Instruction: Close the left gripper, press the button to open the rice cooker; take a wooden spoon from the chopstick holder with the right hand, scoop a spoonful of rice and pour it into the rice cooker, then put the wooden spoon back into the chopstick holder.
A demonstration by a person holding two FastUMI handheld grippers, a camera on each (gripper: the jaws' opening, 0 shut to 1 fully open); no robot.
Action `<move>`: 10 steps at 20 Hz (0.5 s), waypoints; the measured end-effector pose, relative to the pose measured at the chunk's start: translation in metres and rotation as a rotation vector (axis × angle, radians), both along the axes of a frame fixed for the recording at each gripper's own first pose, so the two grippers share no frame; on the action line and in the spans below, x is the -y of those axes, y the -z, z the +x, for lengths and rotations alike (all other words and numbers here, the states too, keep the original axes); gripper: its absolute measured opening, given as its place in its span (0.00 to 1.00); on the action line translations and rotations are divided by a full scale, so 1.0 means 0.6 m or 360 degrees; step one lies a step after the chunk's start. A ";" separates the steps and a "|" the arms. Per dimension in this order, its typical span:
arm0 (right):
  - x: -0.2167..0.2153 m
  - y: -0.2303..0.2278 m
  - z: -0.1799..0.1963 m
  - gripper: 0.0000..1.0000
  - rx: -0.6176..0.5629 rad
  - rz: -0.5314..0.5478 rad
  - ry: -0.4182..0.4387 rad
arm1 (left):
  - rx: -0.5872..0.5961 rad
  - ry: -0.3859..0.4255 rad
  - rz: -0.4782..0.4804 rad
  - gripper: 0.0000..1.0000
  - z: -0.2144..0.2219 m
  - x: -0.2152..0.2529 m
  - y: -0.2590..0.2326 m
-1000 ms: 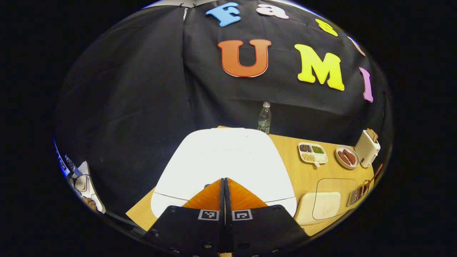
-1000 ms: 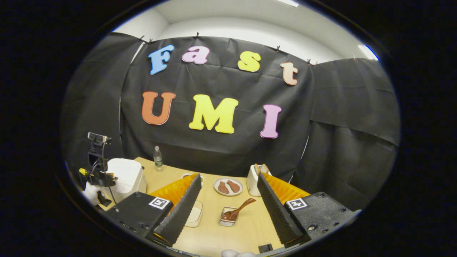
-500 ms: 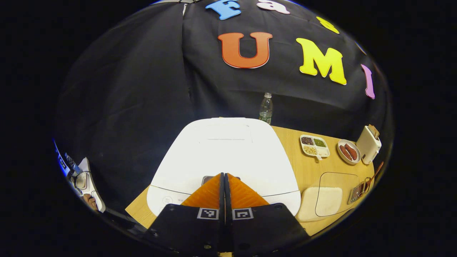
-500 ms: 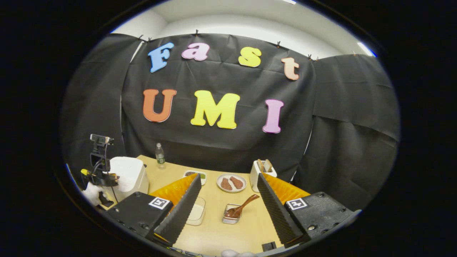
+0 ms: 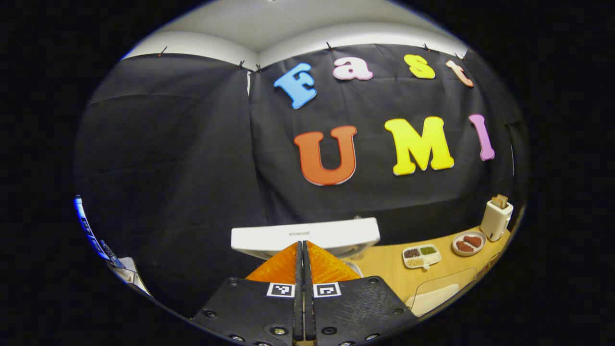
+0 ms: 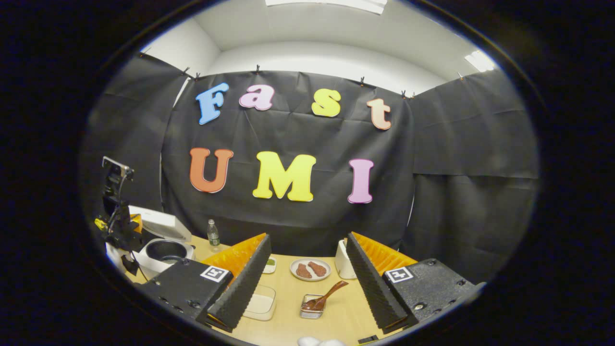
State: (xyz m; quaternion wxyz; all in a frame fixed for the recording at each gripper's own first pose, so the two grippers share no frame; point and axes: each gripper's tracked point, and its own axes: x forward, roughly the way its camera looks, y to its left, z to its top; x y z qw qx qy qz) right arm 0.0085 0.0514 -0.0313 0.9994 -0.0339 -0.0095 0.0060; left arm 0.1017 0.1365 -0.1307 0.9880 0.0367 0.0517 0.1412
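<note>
The white rice cooker (image 6: 161, 250) stands at the table's left end with its lid (image 5: 305, 236) swung up and the dark inner pot showing. My left gripper (image 5: 302, 247) is shut with nothing held, its fingertips just in front of the raised lid's edge; it also shows beside the cooker (image 6: 117, 226). My right gripper (image 6: 307, 269) is open above the near table. Between its fingers sits the small clear chopstick holder (image 6: 311, 307) with a wooden spoon (image 6: 326, 297) leaning out to the right. A clear box of rice (image 6: 259, 303) lies left of the holder.
On the wooden table (image 6: 288, 322) are a plate of sausages (image 6: 310, 269), a white toaster (image 5: 496, 218) with bread, a divided dish of beans (image 5: 421, 254) and a water bottle (image 6: 213, 233) at the back. Black cloth walls close the booth behind.
The rice cooker's lid has sprung up from flat to raised. My left gripper has tilted up and drawn back from the lid's front. The right gripper has barely moved.
</note>
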 end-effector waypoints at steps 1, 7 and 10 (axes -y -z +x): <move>0.003 0.000 0.000 1.00 0.0010 -0.0001 0.0001 | 0.0020 0.0022 -0.0021 0.00 -0.014 0.007 -0.022; 0.014 -0.010 0.003 1.00 0.0025 -0.0015 0.0021 | 0.0144 0.0151 -0.0090 0.01 -0.074 0.050 -0.133; 0.016 -0.016 0.003 1.00 0.0040 -0.0003 0.0021 | 0.0132 0.0218 -0.0120 0.01 -0.097 0.072 -0.147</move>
